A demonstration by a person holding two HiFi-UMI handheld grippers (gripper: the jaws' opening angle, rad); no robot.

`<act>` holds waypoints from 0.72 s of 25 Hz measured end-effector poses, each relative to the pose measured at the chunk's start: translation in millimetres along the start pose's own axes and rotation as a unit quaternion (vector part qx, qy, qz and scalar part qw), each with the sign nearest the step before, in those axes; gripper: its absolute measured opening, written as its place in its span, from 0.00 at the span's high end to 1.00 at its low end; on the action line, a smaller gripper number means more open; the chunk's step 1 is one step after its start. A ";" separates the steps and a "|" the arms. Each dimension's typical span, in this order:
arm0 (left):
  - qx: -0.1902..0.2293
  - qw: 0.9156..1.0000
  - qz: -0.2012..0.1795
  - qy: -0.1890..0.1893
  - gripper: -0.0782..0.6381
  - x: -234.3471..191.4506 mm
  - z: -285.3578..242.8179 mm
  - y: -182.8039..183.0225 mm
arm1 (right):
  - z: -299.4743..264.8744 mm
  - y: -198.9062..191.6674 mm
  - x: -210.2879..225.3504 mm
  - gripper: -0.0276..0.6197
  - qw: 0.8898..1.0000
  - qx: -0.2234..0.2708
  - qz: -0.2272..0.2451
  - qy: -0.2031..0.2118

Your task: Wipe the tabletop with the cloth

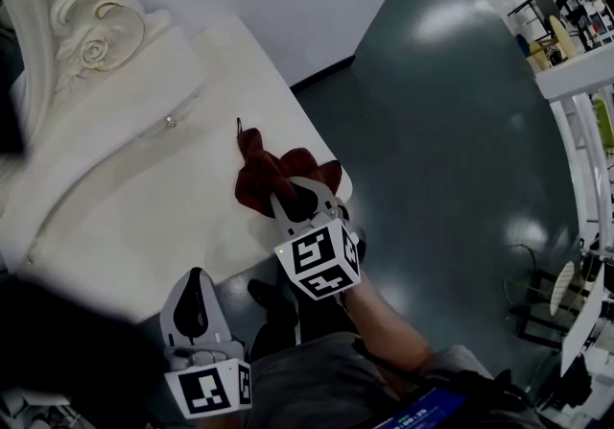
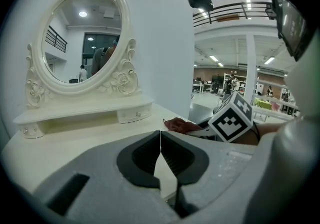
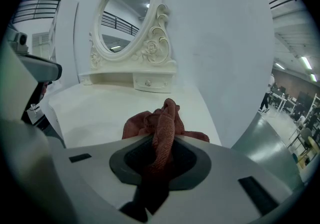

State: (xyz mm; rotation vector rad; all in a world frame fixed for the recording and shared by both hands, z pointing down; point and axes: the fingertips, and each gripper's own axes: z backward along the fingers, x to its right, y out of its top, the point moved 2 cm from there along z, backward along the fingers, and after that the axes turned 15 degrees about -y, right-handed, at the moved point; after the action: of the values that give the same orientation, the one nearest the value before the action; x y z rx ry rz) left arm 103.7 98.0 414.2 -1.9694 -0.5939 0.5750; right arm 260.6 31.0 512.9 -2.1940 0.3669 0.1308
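Right gripper (image 3: pixel 161 154) grips the red cloth (image 3: pixel 162 120), apparently on tabletop (image 3: pixel 95 110).

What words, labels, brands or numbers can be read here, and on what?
No readable text anywhere in these views.
Marker cube: black-and-white squares only, no letters or numbers.
Blue screen at the head view's bottom edge: too blurred to read.
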 end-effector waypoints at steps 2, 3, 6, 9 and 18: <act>0.001 1.000 -0.005 -0.008 0.87 4.5 -8.1 4.6 | 1.0 -2.5 8.3 0.85 1.000 0.000 -0.002 -0.004; 0.001 1.000 -0.007 -0.012 0.87 6.3 -12.2 6.3 | 0.8 -4.1 12.6 0.85 1.000 0.000 -0.004 -0.006; -0.001 1.000 -0.013 -0.022 0.87 13.0 -23.1 8.8 | 0.9 -10.8 26.4 0.85 1.000 -0.004 -0.015 -0.014; -0.001 0.999 -0.019 -0.032 0.87 22.4 -30.9 12.8 | 4.2 -17.2 41.1 0.85 0.999 -0.007 -0.025 -0.023; -0.004 0.997 -0.039 -0.066 0.87 51.2 -55.5 22.5 | 15.5 -40.0 93.2 0.85 0.996 -0.020 -0.054 -0.065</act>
State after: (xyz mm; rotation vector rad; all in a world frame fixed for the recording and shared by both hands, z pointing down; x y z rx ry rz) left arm 181.0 83.5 410.2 -1.9165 -0.7526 0.6599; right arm 362.1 46.0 513.2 -2.2262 0.1730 0.2220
